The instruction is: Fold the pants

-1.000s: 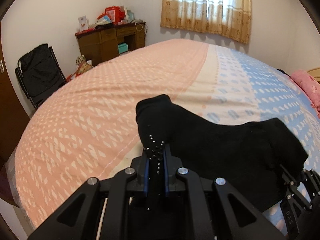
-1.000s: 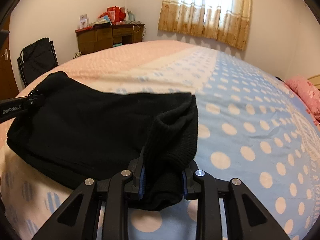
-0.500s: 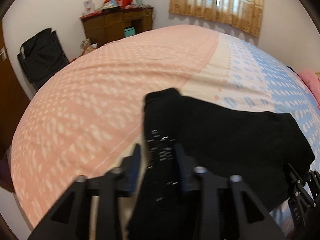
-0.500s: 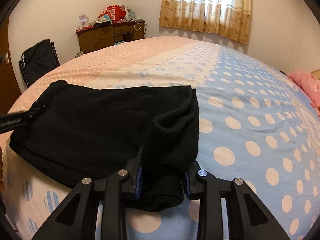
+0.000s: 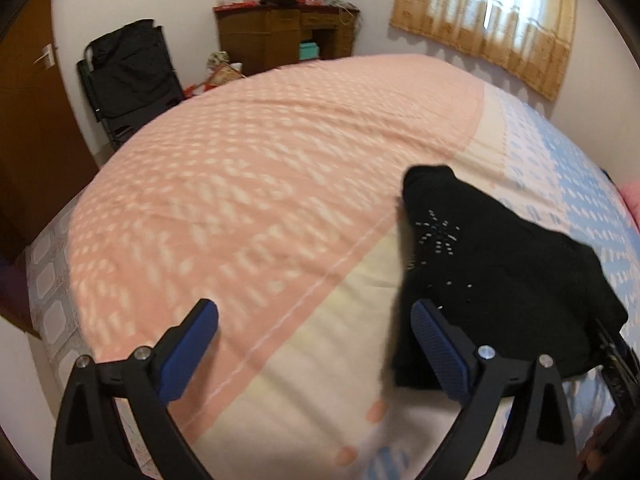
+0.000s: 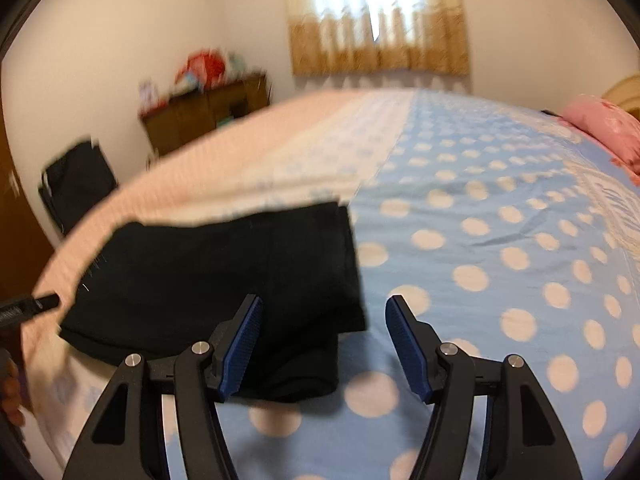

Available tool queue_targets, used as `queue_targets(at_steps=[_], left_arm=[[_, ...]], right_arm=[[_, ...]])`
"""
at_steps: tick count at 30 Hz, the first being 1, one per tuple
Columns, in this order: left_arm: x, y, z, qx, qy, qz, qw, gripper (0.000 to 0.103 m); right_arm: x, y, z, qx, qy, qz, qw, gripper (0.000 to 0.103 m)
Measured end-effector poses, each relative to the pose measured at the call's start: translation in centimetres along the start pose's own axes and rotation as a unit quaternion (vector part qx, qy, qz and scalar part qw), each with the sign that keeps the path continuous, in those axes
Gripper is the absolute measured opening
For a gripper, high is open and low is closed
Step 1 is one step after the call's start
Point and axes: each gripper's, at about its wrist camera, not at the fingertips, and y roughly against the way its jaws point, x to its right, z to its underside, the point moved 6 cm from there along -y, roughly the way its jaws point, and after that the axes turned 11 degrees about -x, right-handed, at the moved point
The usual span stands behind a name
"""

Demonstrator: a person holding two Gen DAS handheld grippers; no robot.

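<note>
Pink-and-blue dotted bedspread (image 5: 280,200) carries the folded black knit pants (image 6: 224,272); left gripper (image 5: 316,340) and right gripper (image 6: 324,336) gape wide beside them, gripping nothing.

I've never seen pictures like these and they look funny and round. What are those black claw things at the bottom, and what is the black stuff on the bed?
Those claws are grippers, pinching tools that a person holds, one in each hand. Each has a small camera with a very wide lens, which bends the picture round. One picture looks out from the left gripper, the other from the right gripper. The blue parts are soft pads on the fingers. The black stuff is a pair of pants, folded and lying on the bed. Both grippers are open, so nothing is held. Behind the bed stand a desk, a chair and a curtain.
</note>
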Motion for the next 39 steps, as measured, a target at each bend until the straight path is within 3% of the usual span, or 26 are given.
queue_targets(at_steps=[2, 6, 10, 16, 26, 31, 36, 39], left_arm=[[-0.4, 0.4, -0.1, 0.007, 0.007, -0.001, 1.0, 0.099], [1.4, 1.6, -0.6, 0.04, -0.019, -0.003, 0.999, 0.099], [5.4, 1.6, -0.4, 0.053, -0.087, -0.008, 0.9948, 0.099], [6.4, -0.9, -0.1, 0.024, -0.092, -0.043, 0.9945, 0.099], [5.7, 0.7, 1.8, 0.026, -0.083, -0.036, 0.9955, 0.1], [6.4, 4.0, 4.7, 0.077, -0.111, -0.005, 0.9908, 0.099], [7.1, 7.6, 8.4, 0.126, -0.151, -0.003, 0.9805, 0.102], [7.2, 9.1, 9.9, 0.136, -0.159, 0.007, 0.9778, 0.103]], right_arm=[[-0.4, 1.8, -0.1, 0.033, 0.005, 0.022, 0.999, 0.065], [-2.6, 2.6, -0.1, 0.039, 0.033, 0.006, 0.999, 0.065], [-4.5, 0.5, 0.9, -0.01, 0.058, -0.028, 0.998, 0.065], [-4.3, -3.8, 3.4, -0.106, 0.048, -0.033, 0.993, 0.065], [-4.2, 3.6, 4.9, -0.045, -0.022, -0.059, 0.997, 0.066], [-3.8, 7.5, 6.8, -0.016, -0.078, -0.053, 0.995, 0.069], [-3.8, 11.1, 8.2, 0.024, -0.091, -0.031, 0.995, 0.07], [-3.9, 12.6, 8.8, 0.039, -0.087, -0.023, 0.995, 0.07]])
